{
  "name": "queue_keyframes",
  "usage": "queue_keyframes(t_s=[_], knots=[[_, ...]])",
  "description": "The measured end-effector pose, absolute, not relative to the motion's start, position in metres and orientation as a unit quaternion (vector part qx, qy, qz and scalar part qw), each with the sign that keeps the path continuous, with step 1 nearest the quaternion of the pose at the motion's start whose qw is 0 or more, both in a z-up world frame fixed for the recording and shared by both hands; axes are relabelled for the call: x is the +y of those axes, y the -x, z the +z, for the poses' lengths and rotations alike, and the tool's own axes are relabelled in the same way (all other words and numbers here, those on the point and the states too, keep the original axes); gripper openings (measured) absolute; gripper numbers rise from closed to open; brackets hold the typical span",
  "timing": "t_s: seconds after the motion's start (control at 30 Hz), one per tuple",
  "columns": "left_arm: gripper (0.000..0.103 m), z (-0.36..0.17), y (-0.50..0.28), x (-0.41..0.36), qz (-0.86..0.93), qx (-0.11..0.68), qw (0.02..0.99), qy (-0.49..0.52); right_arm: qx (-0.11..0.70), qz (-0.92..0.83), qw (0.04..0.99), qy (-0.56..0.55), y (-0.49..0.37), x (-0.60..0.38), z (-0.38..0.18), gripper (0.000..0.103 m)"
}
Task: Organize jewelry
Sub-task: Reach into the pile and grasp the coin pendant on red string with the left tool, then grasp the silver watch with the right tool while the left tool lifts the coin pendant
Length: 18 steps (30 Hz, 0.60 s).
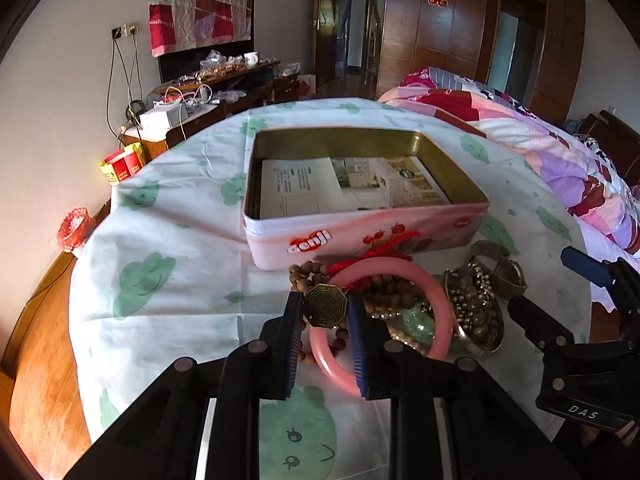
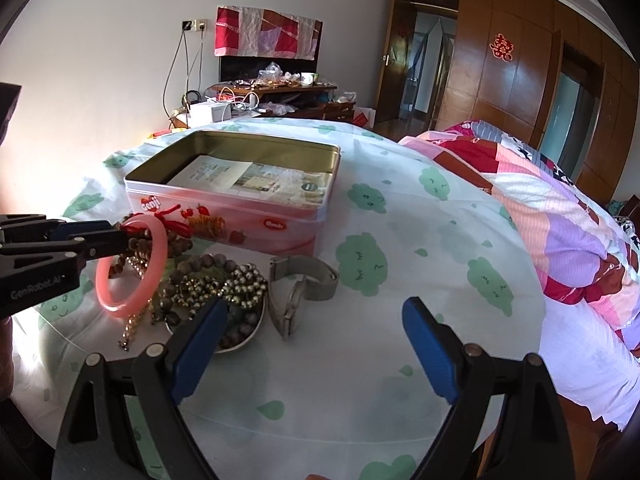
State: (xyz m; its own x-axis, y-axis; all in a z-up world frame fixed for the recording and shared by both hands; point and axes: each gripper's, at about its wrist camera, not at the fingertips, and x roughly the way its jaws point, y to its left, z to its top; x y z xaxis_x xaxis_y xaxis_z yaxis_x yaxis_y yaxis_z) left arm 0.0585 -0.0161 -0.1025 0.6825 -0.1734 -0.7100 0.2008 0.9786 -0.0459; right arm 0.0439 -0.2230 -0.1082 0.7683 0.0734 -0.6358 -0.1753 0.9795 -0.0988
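My left gripper (image 1: 325, 312) is shut on a brass octagonal pendant (image 1: 323, 305) that hangs on a red cord with wooden beads (image 1: 310, 270). A pink bangle (image 1: 380, 320) sits around the gripper's right finger and looks lifted off the cloth in the right wrist view (image 2: 132, 268). The open pink tin (image 1: 360, 236) stands just behind, with a leaflet inside. My right gripper (image 2: 316, 344) is open and empty, near a small metal dish of beads (image 2: 236, 320) and a silver watch (image 2: 300, 288).
A round table with a white, green-patterned cloth (image 2: 400, 260) holds everything. A bed with a pink and purple quilt (image 2: 560, 216) lies to the right. A cluttered wooden cabinet (image 1: 224, 92) stands behind. The right gripper shows at the left wrist view's right edge (image 1: 576, 300).
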Motion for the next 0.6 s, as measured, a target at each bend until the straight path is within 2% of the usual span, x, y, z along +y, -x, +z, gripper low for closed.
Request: queue_keyframes(t_s=[0.53, 0.6], knots=[[0.022, -0.04, -0.031, -0.014, -0.136, 0.316, 0.939, -0.008, 0.336, 0.058, 0.937, 0.071, -0.049, -0.231, -0.109, 0.091], [0.022, -0.035, -0.03, -0.013, -0.13, 0.309, 0.942, -0.011, 0.336, 0.059, 0.938, 0.066, -0.051, -0.235, -0.109, 0.087]])
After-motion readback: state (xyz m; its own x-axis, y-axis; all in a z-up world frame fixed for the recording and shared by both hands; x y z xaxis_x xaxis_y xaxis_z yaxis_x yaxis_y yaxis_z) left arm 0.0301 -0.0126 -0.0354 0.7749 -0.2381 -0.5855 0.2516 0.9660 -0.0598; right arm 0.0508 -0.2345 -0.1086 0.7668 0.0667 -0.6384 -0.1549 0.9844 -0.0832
